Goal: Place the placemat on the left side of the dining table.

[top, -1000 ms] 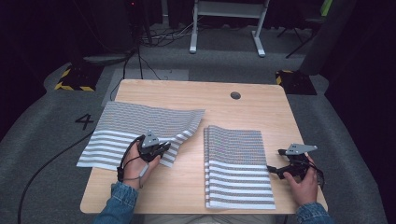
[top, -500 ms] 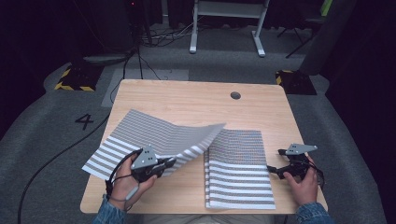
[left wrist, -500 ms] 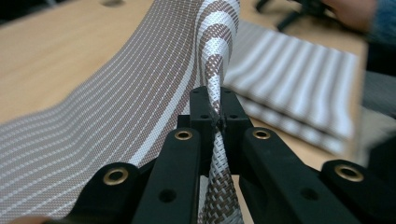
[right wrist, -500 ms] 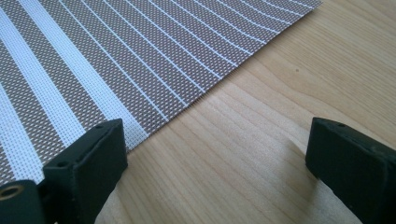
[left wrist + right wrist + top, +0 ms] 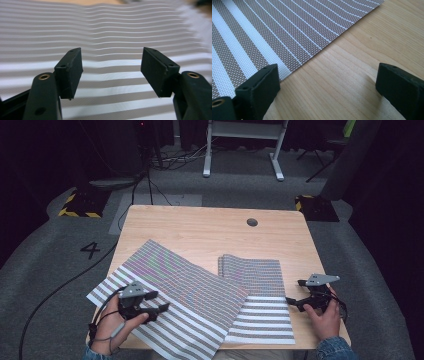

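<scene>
The fingers [image 5: 70, 72] of the left gripper [image 5: 159, 302] stand wide apart, having just been opening, with nothing between them; in the left gripper view the striped surface of the left placemat [image 5: 175, 295] lies beyond and below the gap, clear of both pads. In the high view this gripper hovers over the near left part of the left placemat, held by the left hand [image 5: 112, 325]. The left placemat lies flat and turned at an angle on the tabletop [image 5: 200, 227], its near corners hanging past the front edge, and its right corner overlaps the left side of the right placemat [image 5: 262, 320]. The fingers [image 5: 259, 87] of the right gripper [image 5: 295, 301] are also apart and empty; in the right gripper view they rest low over the bare wood, with the edge of the right placemat just beside the left finger and not between the two. The right placemat lies squarely at the front right of the tabletop, and the right hand [image 5: 325, 317] holds its gripper just beside the mat's right edge. No containers stand on the tabletop.
</scene>
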The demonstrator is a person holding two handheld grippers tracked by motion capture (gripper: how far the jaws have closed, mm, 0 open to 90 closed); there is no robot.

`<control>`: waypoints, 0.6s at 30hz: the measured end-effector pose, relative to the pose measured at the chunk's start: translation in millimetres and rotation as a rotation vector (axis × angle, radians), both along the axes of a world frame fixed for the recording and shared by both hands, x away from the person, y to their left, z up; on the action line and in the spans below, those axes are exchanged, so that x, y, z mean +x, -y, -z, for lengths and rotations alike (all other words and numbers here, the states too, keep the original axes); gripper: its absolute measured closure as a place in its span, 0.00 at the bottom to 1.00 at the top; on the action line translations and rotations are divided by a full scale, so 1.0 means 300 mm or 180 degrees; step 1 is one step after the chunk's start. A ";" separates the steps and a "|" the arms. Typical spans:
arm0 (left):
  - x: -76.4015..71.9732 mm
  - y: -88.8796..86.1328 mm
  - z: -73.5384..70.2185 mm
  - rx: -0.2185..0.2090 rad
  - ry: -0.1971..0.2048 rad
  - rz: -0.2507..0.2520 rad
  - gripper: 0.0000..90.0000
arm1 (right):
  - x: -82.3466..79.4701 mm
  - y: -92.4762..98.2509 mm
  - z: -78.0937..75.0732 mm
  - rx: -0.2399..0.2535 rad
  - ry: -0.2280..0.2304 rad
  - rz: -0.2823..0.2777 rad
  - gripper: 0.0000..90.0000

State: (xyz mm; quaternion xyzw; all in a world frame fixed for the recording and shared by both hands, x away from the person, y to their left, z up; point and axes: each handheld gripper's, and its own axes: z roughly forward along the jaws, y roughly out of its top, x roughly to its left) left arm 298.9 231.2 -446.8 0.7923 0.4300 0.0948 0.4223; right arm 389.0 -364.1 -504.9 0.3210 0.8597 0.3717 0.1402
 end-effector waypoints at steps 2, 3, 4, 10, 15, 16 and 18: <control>0.010 -0.043 0.006 0.0260 0.0077 -0.0371 0.38 | 0.000 0.000 0.000 0.0000 0.0001 -0.0001 0.06; 0.024 -0.083 0.021 0.0420 0.0115 -0.0618 0.37 | 0.000 0.000 0.000 -0.0001 0.0003 -0.0001 0.06; 0.029 -0.098 0.027 0.0470 0.0109 -0.0700 0.36 | 0.000 0.000 0.000 -0.0002 0.0003 -0.0001 0.06; 0.059 -0.189 0.078 0.0631 -0.0114 -0.1218 0.33 | 0.000 0.000 0.000 -0.0003 0.0003 0.0000 0.06; 0.073 -0.226 0.116 0.0616 -0.0278 -0.1449 0.31 | 0.000 0.000 0.000 -0.0002 0.0003 0.0000 0.06; 0.077 -0.230 0.123 0.0628 -0.0312 -0.1461 0.30 | 0.000 0.000 0.000 -0.0003 0.0004 0.0000 0.06; 0.086 -0.231 0.145 0.0636 -0.0393 -0.1472 0.30 | 0.000 0.000 0.000 -0.0002 0.0003 0.0000 0.06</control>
